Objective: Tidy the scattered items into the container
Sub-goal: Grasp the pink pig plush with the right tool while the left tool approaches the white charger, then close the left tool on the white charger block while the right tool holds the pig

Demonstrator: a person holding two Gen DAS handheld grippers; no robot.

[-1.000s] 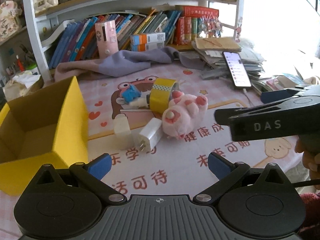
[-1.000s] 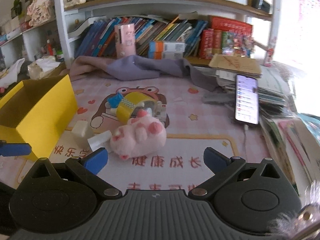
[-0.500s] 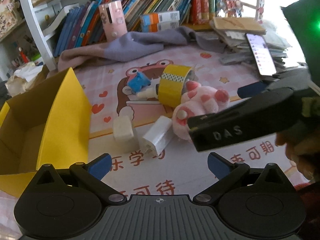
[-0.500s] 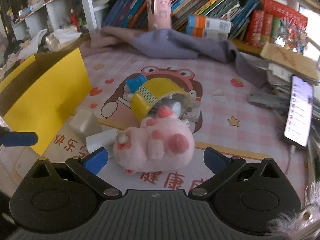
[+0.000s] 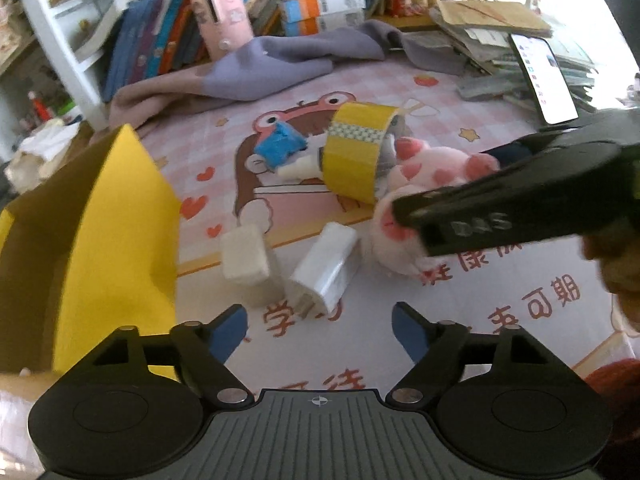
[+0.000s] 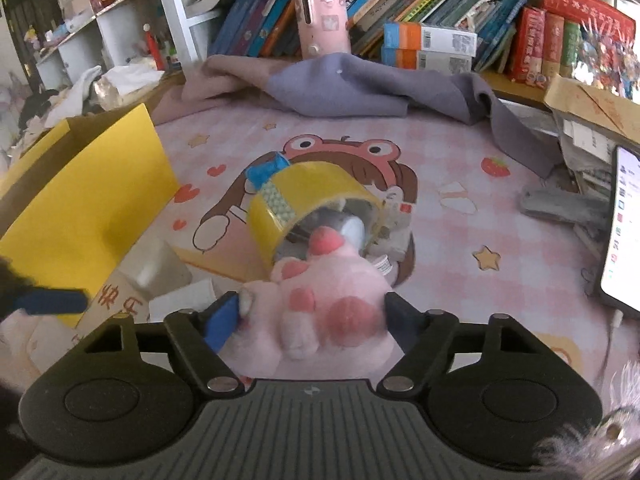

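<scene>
My right gripper (image 6: 312,320) has the pink plush toy (image 6: 320,308) between its closing jaws, and both blue pads touch its sides. In the left wrist view that gripper (image 5: 500,216) covers the plush (image 5: 400,248) from the right. My left gripper (image 5: 318,328) hovers low over the mat, its jaws closing on nothing. A white charger plug (image 5: 324,272) lies just ahead of its gap, untouched, beside a white block (image 5: 246,256). A yellow tape roll (image 5: 356,152) and a small blue item (image 5: 280,146) lie behind. The open yellow box (image 5: 100,240) stands at the left.
A pink cartoon mat (image 6: 460,240) covers the desk. A purple cloth (image 6: 340,84) lies along the back under a shelf of books (image 6: 420,12). A lit phone (image 6: 624,224) leans on a paper stack at the right. The left gripper's blue finger (image 6: 52,302) shows beside the box (image 6: 88,196).
Both grippers have come forward and down toward the pile, and both jaws have narrowed. The right one now has the pink plush between its pads; the left one has neared the white charger.
</scene>
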